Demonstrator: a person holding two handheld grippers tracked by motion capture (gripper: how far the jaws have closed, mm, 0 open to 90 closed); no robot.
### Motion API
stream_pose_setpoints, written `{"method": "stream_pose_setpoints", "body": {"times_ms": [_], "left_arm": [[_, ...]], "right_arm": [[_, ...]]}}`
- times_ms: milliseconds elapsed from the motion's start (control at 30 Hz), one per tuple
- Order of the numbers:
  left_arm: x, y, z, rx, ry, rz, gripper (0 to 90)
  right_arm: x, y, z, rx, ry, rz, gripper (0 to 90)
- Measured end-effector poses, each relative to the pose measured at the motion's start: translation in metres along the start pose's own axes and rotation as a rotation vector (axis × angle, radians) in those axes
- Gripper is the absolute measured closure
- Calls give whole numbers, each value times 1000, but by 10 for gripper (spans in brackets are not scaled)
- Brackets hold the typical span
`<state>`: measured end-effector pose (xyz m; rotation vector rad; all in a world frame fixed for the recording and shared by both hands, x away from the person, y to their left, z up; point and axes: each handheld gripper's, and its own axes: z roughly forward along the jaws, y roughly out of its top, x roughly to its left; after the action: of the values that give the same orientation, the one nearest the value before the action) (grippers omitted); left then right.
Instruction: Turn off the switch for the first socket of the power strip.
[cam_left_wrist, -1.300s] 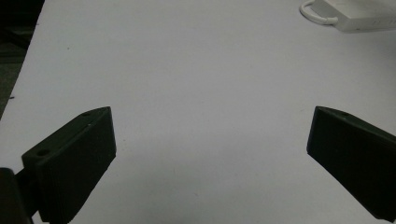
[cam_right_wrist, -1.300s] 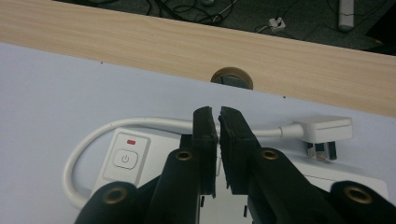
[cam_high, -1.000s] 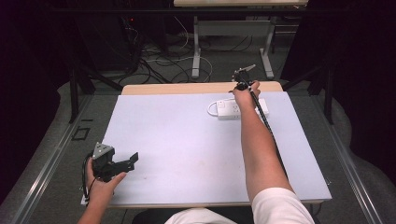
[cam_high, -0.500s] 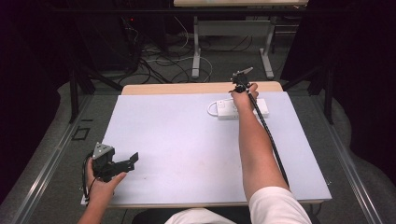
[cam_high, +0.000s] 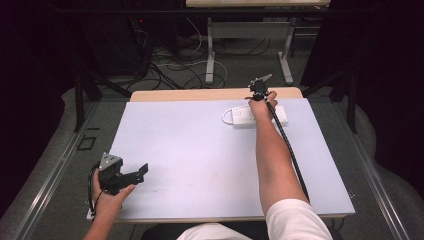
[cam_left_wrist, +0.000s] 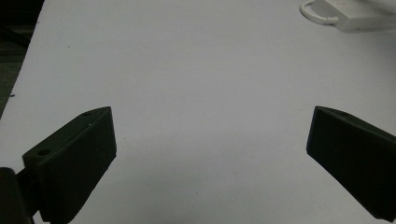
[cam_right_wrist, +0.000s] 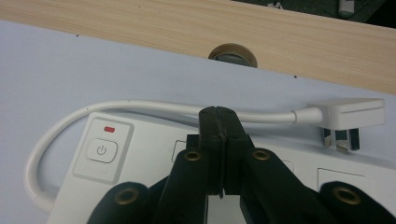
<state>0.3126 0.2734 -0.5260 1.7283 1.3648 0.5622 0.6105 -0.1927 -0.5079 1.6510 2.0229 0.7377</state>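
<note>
The left claw (cam_high: 141, 171) is resting at the near left of the counter (cam_high: 200, 150), its jaws standing wide apart on nothing. At the far right, the power strip (cam_right_wrist: 154, 163) is lying with its white cable (cam_right_wrist: 140, 106) looping round to the plug (cam_right_wrist: 348, 119). The right claw (cam_right_wrist: 219, 114) is hovering over the strip, jaws pressed together and holding nothing. To take the cable or plug cleanly, it probably needs to part them first, then lower squarely.

Smooth white plastic power strip (cam_right_wrist: 154, 158); matt table (cam_high: 200, 145), wood edge (cam_right_wrist: 187, 28).
</note>
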Motion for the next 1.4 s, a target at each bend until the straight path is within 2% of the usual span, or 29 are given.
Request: {"method": "stream_pose_setpoints", "body": {"times_ms": [200,233,300,433,800,1200,1400], "left_arm": [[-1,0,1,3,0,1,16],[-1,0,1,4,-1,2,16],[-1,0,1,5,-1,1,16],[-1,0,0,2,1,2,16],[0,-1,0,6,2,-2,16],[-1,-1,0,5,2,-5,16],[0,0,0,3,0,-2,16]], "right_arm": [[-3,-1,2,5,-6,13,900],[-4,-2,4,-10,11,9,900],[-4,-3,5,18,-5,11,900],[-4,-4,6,22,-4,27,900],[-4,-5,8,37,1,30,900],[-2,-5,9,36,-6,43,900],[-2,-7,8,36,-7,64,900]]}}
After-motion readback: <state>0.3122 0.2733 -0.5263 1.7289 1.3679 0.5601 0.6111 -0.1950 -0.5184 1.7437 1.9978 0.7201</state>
